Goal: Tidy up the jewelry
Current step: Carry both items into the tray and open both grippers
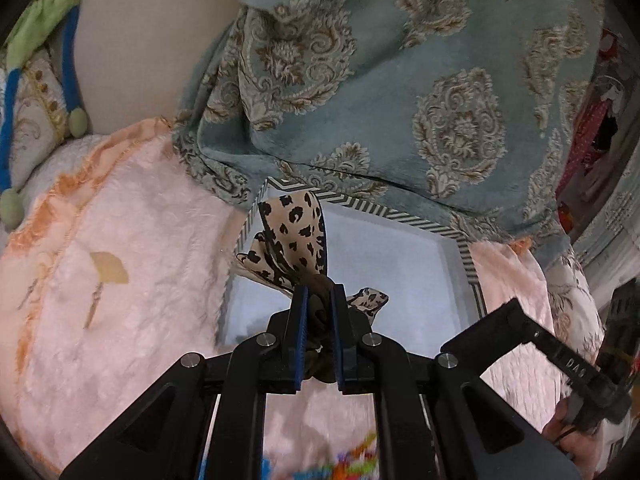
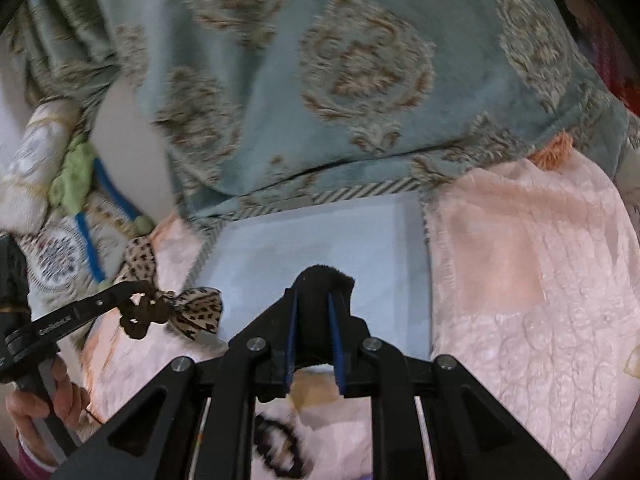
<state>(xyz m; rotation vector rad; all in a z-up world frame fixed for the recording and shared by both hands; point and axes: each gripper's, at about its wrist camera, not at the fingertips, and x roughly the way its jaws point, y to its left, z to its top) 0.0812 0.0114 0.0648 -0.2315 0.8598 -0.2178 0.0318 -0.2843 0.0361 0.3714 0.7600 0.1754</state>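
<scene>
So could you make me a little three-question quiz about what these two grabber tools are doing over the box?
1. True or false: the left gripper is shut on the leopard-print bow scrunchie.
2. What does the right gripper hold? A) a black fuzzy hair tie B) a gold ring C) nothing
3. What lies inside the white box with the striped rim?

Key
1. True.
2. A.
3. Nothing that shows; the visible floor is bare, though the grippers hide part of it.
</scene>
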